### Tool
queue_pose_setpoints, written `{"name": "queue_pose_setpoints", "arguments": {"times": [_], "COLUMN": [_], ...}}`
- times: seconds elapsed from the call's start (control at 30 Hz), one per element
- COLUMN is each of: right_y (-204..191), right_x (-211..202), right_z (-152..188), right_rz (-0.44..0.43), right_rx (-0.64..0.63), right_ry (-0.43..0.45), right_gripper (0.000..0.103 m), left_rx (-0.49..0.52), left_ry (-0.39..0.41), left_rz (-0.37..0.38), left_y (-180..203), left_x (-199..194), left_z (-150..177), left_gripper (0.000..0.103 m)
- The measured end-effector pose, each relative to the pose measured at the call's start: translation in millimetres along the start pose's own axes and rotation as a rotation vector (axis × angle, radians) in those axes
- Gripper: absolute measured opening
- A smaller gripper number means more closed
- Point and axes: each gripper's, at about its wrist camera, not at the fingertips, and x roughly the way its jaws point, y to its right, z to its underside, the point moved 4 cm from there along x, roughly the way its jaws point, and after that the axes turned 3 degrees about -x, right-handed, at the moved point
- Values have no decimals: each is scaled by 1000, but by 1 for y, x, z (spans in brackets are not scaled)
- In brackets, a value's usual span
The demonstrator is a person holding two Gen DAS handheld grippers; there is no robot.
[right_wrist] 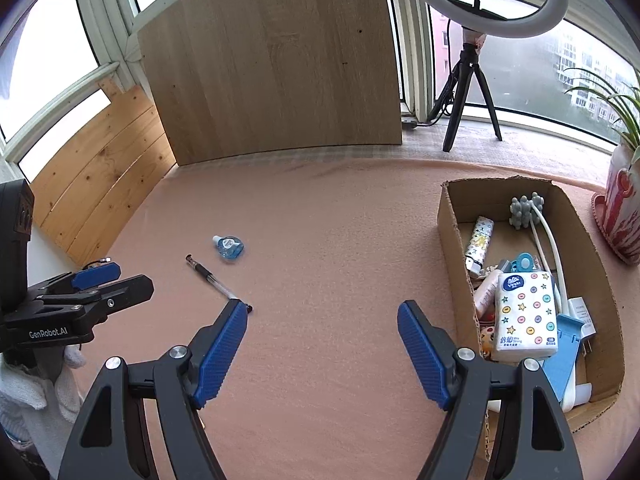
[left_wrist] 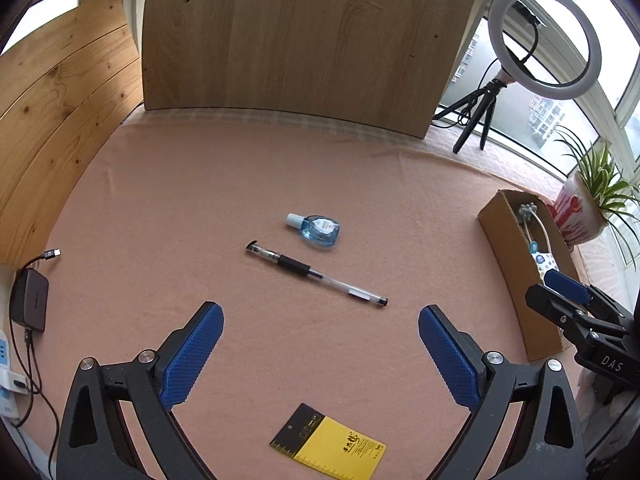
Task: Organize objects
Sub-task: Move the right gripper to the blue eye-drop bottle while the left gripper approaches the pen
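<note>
With both the left gripper (left_wrist: 320,344) and right gripper (right_wrist: 322,344) wide apart and empty, the thin pen (left_wrist: 316,274) at twelve o'clock may roll from a careless pinch.

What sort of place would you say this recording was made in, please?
Probably a home balcony or sunroom set up for filming: wrap-around windows overlooking apartment blocks, a potted plant on the sill, and a ring light on a small tripod beside a cloth-covered table.
</note>
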Motion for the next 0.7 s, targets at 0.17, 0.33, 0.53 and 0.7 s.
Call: {"name": "queue_pose_setpoints", "arguments": {"times": [0.17,0.33,0.53,0.7], "right_y": [-15,-28,-45,-66], "right_x": [20,42,72,105], "right_z": [-2,-8,-27,-41], "right_rz": [-7,-19,-54,-87], "right_rx": [-40,-75,-103,-157], "right_ry": [-42,-89,-126,-173], "right_gripper": [74,74,74,74], "left_rx": [-59,-104,-112,-134], "left_ry": [-20,-26,-31,-33], "left_rz": [-39,-49,-42,-37], "left_y": [-44,-72,-78,-83], "left_x": [2,3,7,8], "left_z": [10,17,18,20], "left_gripper": [100,100,100,100]}}
